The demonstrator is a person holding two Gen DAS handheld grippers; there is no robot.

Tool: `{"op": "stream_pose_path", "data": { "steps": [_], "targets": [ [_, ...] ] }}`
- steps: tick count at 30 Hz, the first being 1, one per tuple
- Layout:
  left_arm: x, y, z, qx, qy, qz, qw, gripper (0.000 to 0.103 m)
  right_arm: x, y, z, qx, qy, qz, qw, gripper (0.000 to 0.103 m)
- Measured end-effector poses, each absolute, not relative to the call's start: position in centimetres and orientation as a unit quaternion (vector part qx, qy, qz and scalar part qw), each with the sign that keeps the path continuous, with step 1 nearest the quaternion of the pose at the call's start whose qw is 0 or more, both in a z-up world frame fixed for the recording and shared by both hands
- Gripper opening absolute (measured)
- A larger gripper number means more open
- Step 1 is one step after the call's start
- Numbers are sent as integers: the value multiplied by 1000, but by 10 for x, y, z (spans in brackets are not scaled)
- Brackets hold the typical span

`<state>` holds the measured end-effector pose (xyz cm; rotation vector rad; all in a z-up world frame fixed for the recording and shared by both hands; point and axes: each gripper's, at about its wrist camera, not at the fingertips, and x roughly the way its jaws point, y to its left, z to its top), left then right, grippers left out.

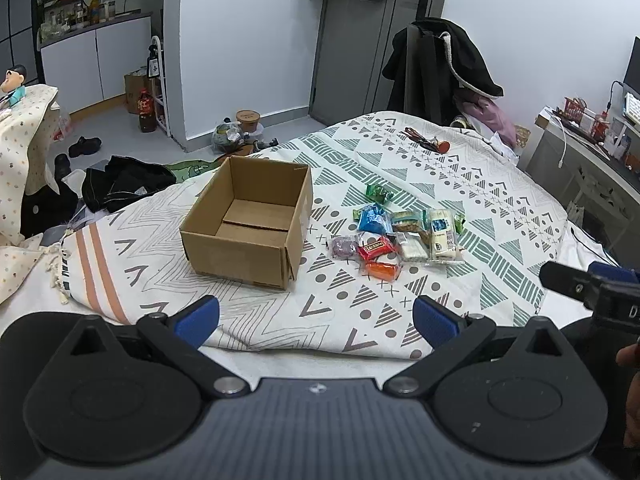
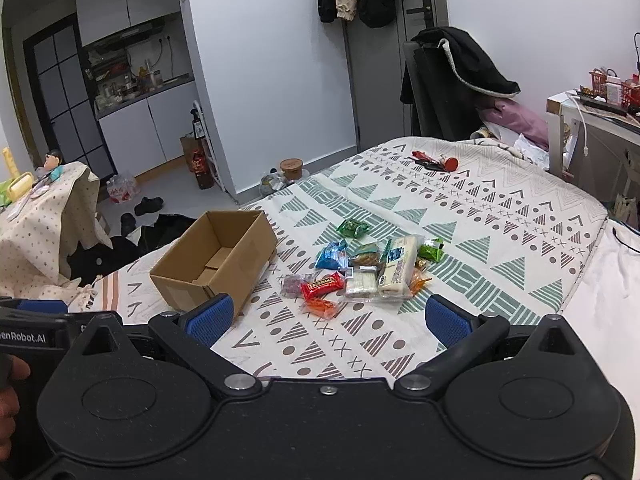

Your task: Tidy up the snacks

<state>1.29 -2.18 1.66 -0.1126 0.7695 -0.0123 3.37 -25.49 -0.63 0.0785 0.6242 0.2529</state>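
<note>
We hold both tools low over the patterned bedspread (image 1: 400,152), each with its blue pads spread wide and gripping nothing: left tool (image 1: 316,320), right tool (image 2: 326,318). The snacks (image 1: 396,236) lie heaped just right of the empty cardboard box (image 1: 248,232). Only the right wrist view shows a green packet (image 2: 431,249) beyond the long white pack (image 2: 396,266).

Box (image 1: 248,232): plain brown cardboard.
Blanket (image 1: 460,184) under box: white, green and grey triangles, crosses, dots.
Blanket stripes (image 1: 98,276), left of box: orange.
Snacks (image 1: 400,240), right of box: red, orange, blue, green, purple, white.
Pads (image 1: 198,320): blue.
</note>
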Motion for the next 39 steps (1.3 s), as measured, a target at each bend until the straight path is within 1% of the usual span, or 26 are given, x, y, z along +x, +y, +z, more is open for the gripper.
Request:
{"op": "stream_pose_path", "data": {
  "steps": [11,19,22,26,32,36,39],
  "targets": [
    [38,-31,1,-59,386,-5,920,100,59,-268,-31,55,316,128,939,102],
    [63,-43,-12,-64,392,-5,918,99,85,-276,-52,67,331,133,932,90],
    [74,-48,-18,-64,395,-7,917,96,97,-282,-61,90,341,137,926,84],
    [90,-55,-26,-72,400,-5,914,95,113,-291,-72,122,349,140,918,79],
    [114,-63,-38,-76,411,2,909,89,132,-303,-86,165,354,137,910,75],
    [131,-71,-47,-80,418,9,905,82,149,-311,-96,197,356,138,903,68],
    [144,-77,-56,-88,426,14,900,75,165,-315,-105,219,361,138,896,64]
  ]
}}
